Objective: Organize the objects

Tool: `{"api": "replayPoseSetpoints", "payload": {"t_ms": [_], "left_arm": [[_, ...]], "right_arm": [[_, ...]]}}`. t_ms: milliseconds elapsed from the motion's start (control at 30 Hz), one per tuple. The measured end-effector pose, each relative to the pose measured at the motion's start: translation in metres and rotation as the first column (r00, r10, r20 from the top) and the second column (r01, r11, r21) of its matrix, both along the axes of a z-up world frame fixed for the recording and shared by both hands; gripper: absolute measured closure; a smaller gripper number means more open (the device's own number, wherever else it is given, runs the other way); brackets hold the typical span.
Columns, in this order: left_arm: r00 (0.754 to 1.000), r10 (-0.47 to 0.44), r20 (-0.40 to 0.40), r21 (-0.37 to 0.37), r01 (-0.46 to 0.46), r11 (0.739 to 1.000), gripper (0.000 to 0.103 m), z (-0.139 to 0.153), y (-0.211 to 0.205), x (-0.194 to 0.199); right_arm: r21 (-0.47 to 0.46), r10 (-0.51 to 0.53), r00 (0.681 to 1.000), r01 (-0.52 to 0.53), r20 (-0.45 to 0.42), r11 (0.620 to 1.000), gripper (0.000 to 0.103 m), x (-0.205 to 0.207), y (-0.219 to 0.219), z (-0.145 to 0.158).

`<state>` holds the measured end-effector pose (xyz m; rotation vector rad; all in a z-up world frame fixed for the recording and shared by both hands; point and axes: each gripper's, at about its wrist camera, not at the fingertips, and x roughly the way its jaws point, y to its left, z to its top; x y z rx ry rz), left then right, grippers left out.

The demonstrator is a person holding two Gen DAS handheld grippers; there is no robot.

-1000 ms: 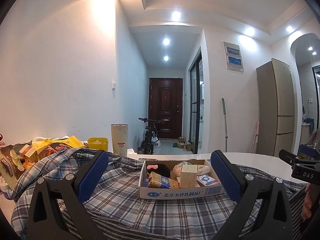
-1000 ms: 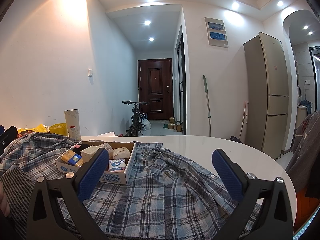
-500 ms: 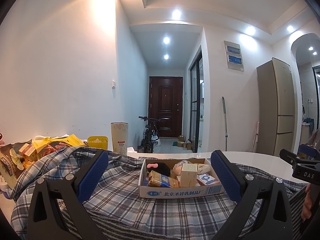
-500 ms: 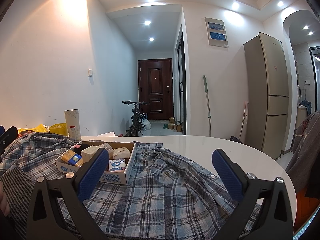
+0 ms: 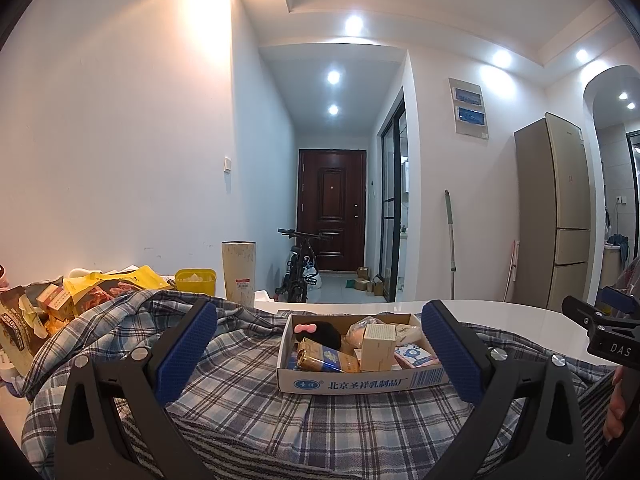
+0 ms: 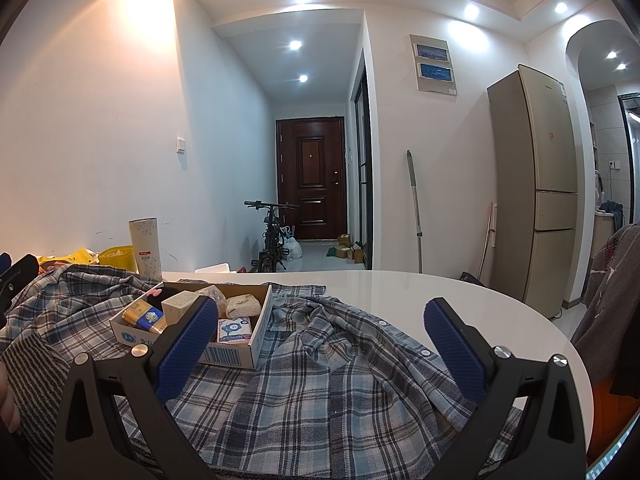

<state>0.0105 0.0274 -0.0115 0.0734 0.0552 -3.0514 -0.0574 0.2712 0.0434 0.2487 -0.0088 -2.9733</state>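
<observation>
I have both claws, left claw (image 5: 319, 346) and right claw (image 6: 321, 338), spread wide and empty. The box (image 5: 362, 380) sits on the shirt (image 6: 320, 380) mid-surface, already filled; snack packets (image 5: 48, 300) at the surface's left edge look unsorted.

Light source: recessed ceiling spots (image 5: 353, 24), cool white; one throws a warm bloom on the left wall (image 5: 208, 20).
Brightness: room evenly lit, hallway toward the dark door (image 6: 310, 188) dimmer.
Glare: spots blown out with halos; soft sheen on the white worktop (image 6: 420, 296).
Shadows: faint, soft under the cardboard box (image 5: 360, 380).
Distortion: strong fisheye bending of walls and fridge (image 6: 536, 200); black vignette in the corners.
Focus: sharp throughout, no motion blur.
</observation>
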Motion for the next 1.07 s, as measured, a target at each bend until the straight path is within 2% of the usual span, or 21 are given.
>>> {"api": "replayPoseSetpoints", "payload": {"t_ms": [1067], "left_arm": [[1.000,0.005,0.009,-0.001,-0.005,1.000,0.000,0.0002,0.0009,-0.0014]], "right_arm": [[0.000,0.000,1.000,0.000,-0.001,1.000,0.000,-0.0005,-0.0006,-0.0005]]}}
